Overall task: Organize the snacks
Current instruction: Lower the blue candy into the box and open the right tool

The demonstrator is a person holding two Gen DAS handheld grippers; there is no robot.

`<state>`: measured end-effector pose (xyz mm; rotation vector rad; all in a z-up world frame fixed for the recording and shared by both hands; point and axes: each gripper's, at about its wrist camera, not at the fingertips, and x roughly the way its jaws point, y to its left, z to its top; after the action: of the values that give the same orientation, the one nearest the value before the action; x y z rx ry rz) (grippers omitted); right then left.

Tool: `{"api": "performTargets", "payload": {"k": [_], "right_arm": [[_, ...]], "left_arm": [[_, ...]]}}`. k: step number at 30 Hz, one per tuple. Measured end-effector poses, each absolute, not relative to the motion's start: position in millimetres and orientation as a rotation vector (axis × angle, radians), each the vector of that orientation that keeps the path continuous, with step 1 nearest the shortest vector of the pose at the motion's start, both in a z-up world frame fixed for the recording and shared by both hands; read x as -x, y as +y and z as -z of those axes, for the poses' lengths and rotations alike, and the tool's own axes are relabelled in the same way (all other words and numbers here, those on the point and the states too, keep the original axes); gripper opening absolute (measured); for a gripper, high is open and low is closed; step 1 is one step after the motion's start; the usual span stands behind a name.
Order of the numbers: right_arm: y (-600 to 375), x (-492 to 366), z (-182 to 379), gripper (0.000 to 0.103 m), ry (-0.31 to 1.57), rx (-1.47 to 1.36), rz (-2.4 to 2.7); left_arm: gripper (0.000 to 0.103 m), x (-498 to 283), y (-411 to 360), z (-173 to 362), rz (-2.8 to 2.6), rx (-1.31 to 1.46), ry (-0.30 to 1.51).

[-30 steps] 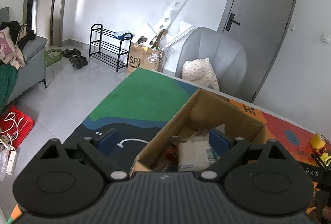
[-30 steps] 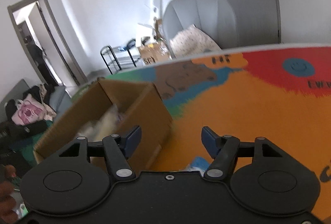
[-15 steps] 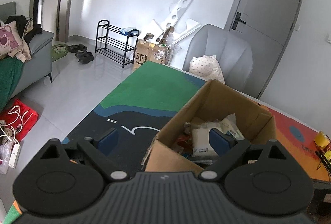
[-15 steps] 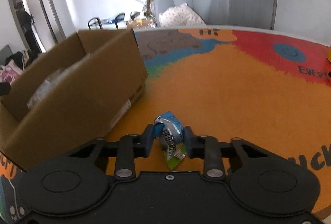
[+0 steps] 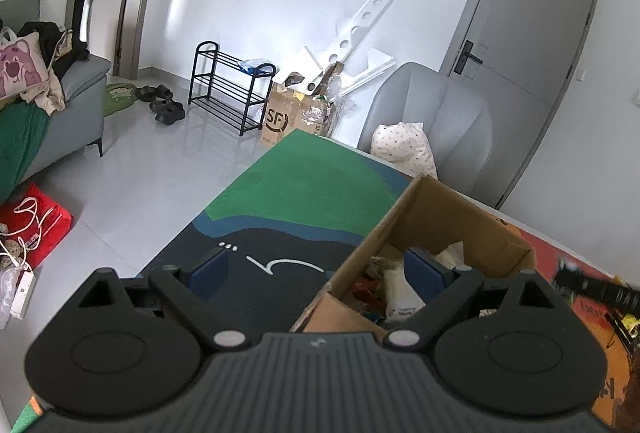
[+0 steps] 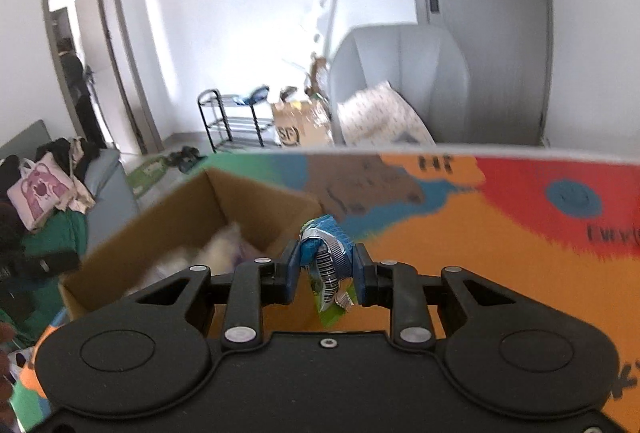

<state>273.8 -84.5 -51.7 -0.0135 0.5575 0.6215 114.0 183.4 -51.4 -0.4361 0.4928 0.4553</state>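
Snack packet [image 6: 326, 257], lifted off table, between right tongs [image 6: 325, 267].

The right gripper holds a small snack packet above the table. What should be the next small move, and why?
Probably carry the right gripper leftward until it is over the open cardboard box, then release. Its jaws, which have just been closing, pinch the blue and green snack packet, clear of the orange table. The box already holds other packets, and the left gripper is open with nothing between its fingers.
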Motion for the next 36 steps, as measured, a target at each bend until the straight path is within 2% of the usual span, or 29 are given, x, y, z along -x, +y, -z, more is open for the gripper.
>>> {"api": "performTargets", "payload": {"k": [8,10,12,28,30,34,36], "right_arm": [[-46.1,-278.2,38.8,0.027,0.515,0.035,-0.674],[-42.4,-280.1,40.6,0.030,0.514,0.034,-0.672],[-41.9,-279.4,42.6,0.039,0.513,0.033,-0.655],[-72.3,-268.2,37.8,0.042,0.507,-0.042,-0.654],[-80.6,-265.7,38.4,0.048,0.515,-0.053,-0.644],[-99.2,-257.6,36.5,0.053,0.529,-0.070,-0.625],[-110.2,-251.7,34.5,0.060,0.531,-0.082,-0.614]], "left_arm": [[0.094,-100.5,202.9,53.2,-0.496,0.475,0.471],[0.094,-97.1,207.7,52.9,-0.510,0.481,0.467],[0.094,-94.6,210.5,53.0,-0.520,0.485,0.468],[0.094,-91.7,188.7,36.9,-0.499,0.445,0.460],[0.094,-91.3,181.5,33.6,-0.492,0.433,0.467],[0.094,-90.6,165.5,26.0,-0.450,0.403,0.474],[0.098,-89.6,154.9,24.3,-0.426,0.383,0.480]]}}
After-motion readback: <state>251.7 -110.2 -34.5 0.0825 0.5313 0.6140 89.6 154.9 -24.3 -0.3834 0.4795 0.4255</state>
